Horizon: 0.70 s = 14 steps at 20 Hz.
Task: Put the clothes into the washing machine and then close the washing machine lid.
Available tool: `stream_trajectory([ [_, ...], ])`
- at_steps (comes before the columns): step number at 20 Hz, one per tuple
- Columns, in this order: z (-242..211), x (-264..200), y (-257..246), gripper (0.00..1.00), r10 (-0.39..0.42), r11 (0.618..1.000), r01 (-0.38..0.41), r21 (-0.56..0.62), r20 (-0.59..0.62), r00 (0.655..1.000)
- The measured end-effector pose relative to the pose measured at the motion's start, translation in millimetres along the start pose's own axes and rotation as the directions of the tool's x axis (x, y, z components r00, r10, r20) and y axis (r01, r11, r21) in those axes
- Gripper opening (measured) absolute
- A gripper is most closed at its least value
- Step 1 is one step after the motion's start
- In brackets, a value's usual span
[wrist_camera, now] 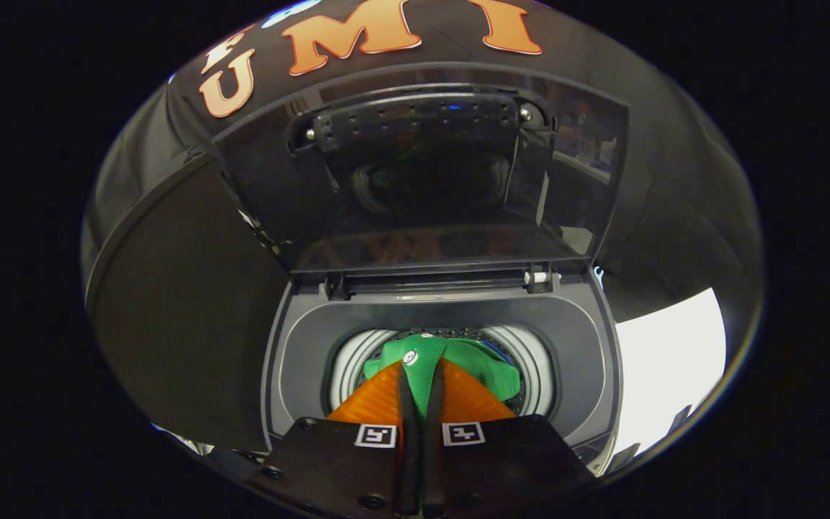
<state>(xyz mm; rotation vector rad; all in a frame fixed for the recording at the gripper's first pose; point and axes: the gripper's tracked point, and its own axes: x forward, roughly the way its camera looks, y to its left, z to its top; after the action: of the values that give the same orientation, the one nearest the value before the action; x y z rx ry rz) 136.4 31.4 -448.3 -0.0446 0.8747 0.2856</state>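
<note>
Holding the gripper (421, 382) low in the centre of the frame, I see its two fingers pinched together on a fold of the green garment (451, 364), which hangs just ahead of them over the mouth of the drum (530, 353). The cloth looks light, soft and floppy, so I judge it will drape and drop freely once let go; a bunched fold like this one is the sensible place to hold it. Apart from the garment, I cannot tell what the drum holds. Around it sits the grey top of the washing machine (300, 346), and the dark lid (422, 180) stands open across the upper centre.
</note>
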Motion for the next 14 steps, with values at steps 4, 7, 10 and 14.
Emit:
stream_trajectory([
  [4,-12.7,27.5,-7.5,0.1,-0.032,0.999,0.033,0.021,-0.045,0.998],
  [7,-29.6,46.7,-13.5,0.1,-0.05,0.997,0.056,0.058,-0.103,0.993],
  [10,-48.9,58.3,-17.3,0.11,-0.057,0.994,0.072,0.082,-0.168,0.984],
  [14,-68.2,63.2,-17.8,0.2,-0.058,0.994,0.077,0.08,-0.225,0.973],
])
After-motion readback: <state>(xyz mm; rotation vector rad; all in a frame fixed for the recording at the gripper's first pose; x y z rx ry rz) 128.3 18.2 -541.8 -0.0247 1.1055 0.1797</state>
